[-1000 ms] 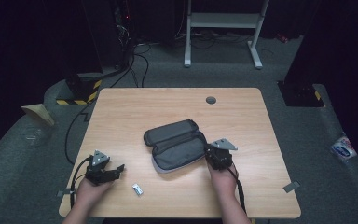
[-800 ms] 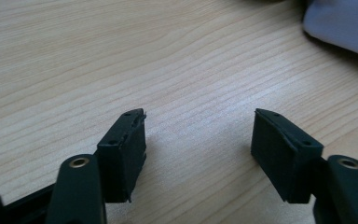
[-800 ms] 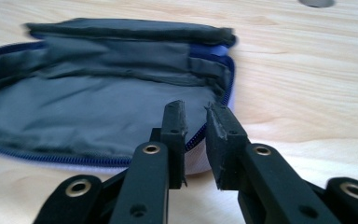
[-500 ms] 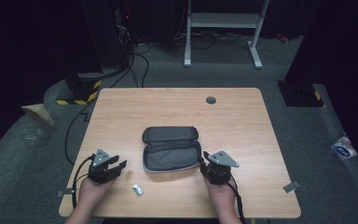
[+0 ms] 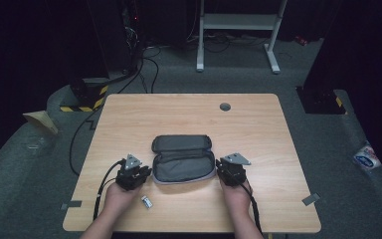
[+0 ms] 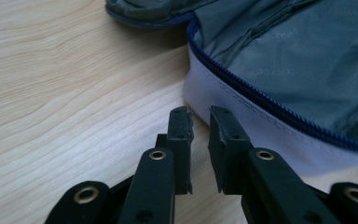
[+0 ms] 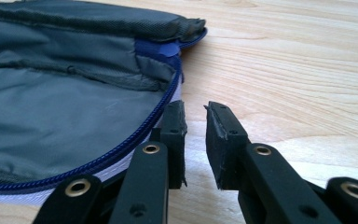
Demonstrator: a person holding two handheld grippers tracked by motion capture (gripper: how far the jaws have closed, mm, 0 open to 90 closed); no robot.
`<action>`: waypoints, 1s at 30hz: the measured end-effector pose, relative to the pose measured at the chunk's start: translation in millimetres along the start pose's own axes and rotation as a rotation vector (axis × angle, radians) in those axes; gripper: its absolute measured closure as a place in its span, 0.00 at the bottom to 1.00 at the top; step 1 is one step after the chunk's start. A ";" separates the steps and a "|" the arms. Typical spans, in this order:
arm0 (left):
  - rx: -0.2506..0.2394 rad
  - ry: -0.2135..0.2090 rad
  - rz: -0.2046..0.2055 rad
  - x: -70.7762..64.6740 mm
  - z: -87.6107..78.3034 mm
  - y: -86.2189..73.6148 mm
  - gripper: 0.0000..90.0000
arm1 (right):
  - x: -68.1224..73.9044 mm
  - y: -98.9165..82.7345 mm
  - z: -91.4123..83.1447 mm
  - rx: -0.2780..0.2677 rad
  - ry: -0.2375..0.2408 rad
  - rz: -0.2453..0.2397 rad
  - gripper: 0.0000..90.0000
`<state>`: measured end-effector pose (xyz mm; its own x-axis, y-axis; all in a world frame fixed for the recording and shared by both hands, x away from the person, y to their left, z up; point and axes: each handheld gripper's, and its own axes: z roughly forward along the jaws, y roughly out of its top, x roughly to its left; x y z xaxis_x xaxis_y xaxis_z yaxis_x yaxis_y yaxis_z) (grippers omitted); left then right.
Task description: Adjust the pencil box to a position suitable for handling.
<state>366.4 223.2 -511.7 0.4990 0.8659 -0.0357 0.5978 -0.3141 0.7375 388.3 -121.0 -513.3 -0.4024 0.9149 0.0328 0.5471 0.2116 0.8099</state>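
Since half a second earlier, both hands had drawn back to the near corners of the open grey case, which had squared up on the wooden table and lay flat at its middle, lid away from the person. The left gripper sat just beside the case's pale zip edge, the right gripper at the opposite end; each pair of jaws stood slightly parted, holding nothing. A small white object lay near the left hand. Judging by this, the case was positioned; next probably meant fetching that object, needing wider jaws.
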 end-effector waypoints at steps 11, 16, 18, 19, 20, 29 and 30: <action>0.001 -0.035 -0.007 -12.4 10.3 10.7 0.90 | -6.8 -8.7 -11.2 -0.009 0.005 0.009 0.85; 0.010 -0.050 0.011 -19.6 19.5 19.6 0.89 | -17.9 -9.3 -13.9 -0.016 -0.011 0.023 0.84; 0.009 -0.050 0.014 -22.2 22.7 22.2 0.88 | -23.4 -8.8 -13.7 -0.015 -0.018 0.040 0.84; 0.008 -0.050 0.010 -23.0 24.4 23.5 0.88 | -26.1 -8.8 -12.0 -0.015 -0.019 0.044 0.84; 0.008 -0.050 0.010 -23.0 24.4 23.5 0.88 | -26.4 -8.8 -11.6 -0.013 -0.019 0.043 0.84; -0.004 -0.033 0.003 -18.8 23.5 20.4 0.87 | -23.8 -9.5 -8.0 -0.019 -0.003 0.043 0.84; -0.006 -0.032 0.006 -18.7 23.2 20.1 0.86 | -23.6 -9.6 -7.8 -0.018 -0.001 0.048 0.83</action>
<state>383.6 191.7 -511.9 0.5223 0.8511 -0.0527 0.5913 -0.3170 0.7415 386.8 -147.4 -517.3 -0.3748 0.9244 0.0712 0.5522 0.1609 0.8180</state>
